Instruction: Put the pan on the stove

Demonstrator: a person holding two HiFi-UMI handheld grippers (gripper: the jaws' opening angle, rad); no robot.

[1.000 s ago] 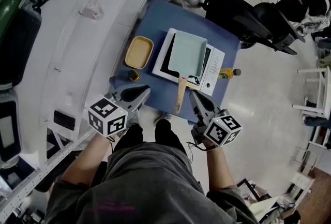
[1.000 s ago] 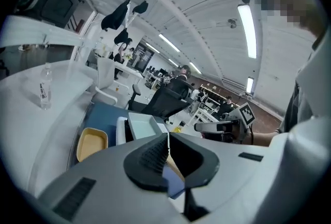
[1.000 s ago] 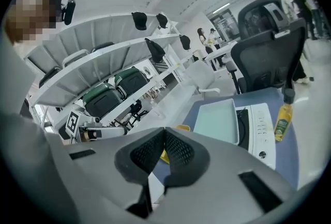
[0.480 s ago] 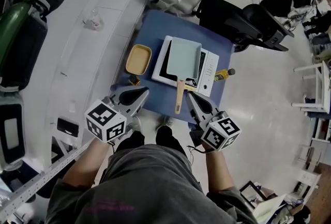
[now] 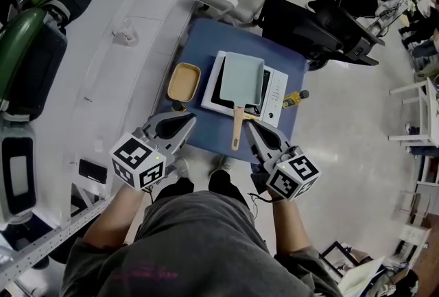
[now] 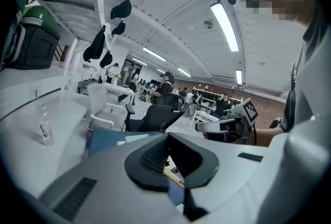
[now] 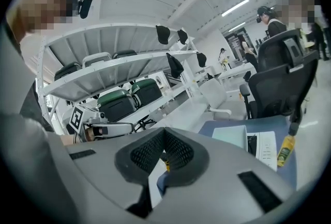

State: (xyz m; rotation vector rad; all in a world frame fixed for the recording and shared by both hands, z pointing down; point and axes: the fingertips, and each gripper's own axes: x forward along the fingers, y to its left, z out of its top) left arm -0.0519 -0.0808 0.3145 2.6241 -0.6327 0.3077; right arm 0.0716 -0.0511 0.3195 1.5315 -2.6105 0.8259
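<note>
Left tool [image 5: 188,121] and right tool [image 5: 252,127] hover closed, empty, near the table [image 5: 209,38] (pan [image 5: 241,78] sits on stove [image 5: 276,93], job apparently done).

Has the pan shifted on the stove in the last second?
No. The pan lies on the stove as before, its handle overhanging the same near edge.

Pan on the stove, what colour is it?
The pan is pale green with a wooden handle, clearest in the head view.
</note>
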